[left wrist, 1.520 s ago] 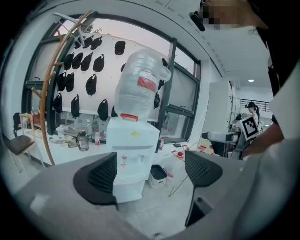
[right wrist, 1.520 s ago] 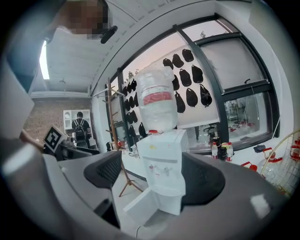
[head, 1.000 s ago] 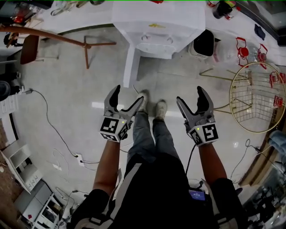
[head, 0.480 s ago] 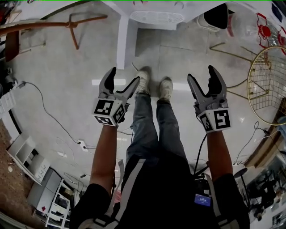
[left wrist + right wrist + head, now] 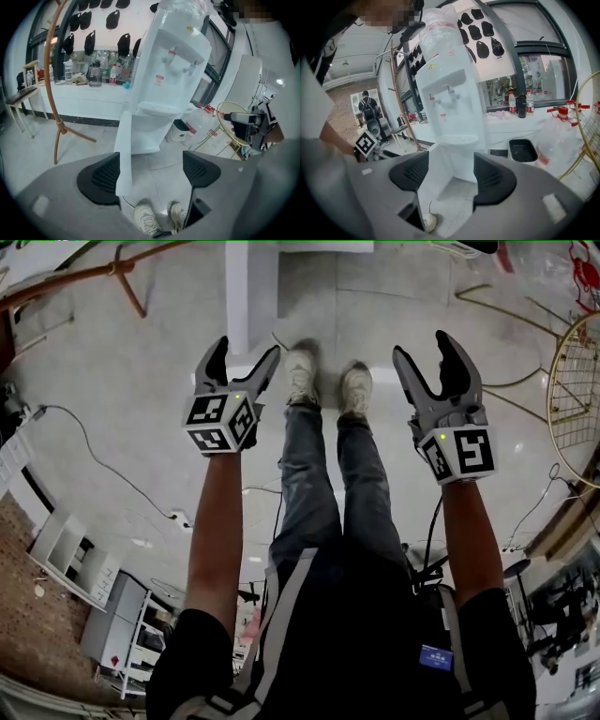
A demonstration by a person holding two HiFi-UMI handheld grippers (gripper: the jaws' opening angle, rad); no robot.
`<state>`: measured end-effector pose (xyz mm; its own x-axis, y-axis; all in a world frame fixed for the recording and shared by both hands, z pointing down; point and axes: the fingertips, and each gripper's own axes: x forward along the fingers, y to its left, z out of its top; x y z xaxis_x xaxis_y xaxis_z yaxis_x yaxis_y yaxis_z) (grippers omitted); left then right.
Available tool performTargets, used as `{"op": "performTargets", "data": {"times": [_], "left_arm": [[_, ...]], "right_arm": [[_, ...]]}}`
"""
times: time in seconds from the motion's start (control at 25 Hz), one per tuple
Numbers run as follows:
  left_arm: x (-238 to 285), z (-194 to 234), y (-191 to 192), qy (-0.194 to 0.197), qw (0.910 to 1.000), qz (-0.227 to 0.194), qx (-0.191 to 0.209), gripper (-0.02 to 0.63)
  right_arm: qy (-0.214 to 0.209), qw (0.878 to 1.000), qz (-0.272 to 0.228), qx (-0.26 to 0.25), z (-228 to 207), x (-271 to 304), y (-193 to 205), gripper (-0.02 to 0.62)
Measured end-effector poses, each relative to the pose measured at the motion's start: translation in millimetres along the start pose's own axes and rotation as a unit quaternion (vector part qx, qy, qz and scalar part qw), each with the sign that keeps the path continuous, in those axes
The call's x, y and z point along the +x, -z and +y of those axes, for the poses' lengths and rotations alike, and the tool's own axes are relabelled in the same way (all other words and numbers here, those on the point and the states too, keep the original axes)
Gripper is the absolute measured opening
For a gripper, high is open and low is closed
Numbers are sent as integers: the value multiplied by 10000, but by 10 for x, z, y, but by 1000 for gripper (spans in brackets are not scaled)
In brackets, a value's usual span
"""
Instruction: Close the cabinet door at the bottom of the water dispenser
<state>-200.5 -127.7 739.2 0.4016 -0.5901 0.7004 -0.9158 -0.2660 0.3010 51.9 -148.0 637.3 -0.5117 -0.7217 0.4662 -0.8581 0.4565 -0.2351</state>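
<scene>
Left gripper (image 5: 246, 348): hovering, jaws apart, gripping nothing
Right gripper (image 5: 422, 345): closing its jaws, gripping nothing
Cabinet door (image 5: 124, 154): standing open at water dispenser's (image 5: 168, 84) foot

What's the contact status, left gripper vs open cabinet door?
Cannot tell. Left gripper view: cabinet door edge runs along the left gripper's pad, no clear gap or press.

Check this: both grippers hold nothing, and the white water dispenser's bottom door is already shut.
Wrong on the door: the left gripper view shows it swung open from the white water dispenser. The rest stands: the left gripper and the right gripper, its jaws closing, hold nothing.
</scene>
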Motion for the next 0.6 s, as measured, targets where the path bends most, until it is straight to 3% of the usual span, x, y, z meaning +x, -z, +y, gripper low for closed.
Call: {"op": "performTargets", "data": {"times": [0.24,0.6], "left_arm": [[200,312,370,-176,9986,489,-56,426],[349,394,674,-184,9953,888,-346,426]], "right_arm": [[-304,9993,207,-49,189,162,152,298],[-319,9985,442,38,170,209,287,291]]}}
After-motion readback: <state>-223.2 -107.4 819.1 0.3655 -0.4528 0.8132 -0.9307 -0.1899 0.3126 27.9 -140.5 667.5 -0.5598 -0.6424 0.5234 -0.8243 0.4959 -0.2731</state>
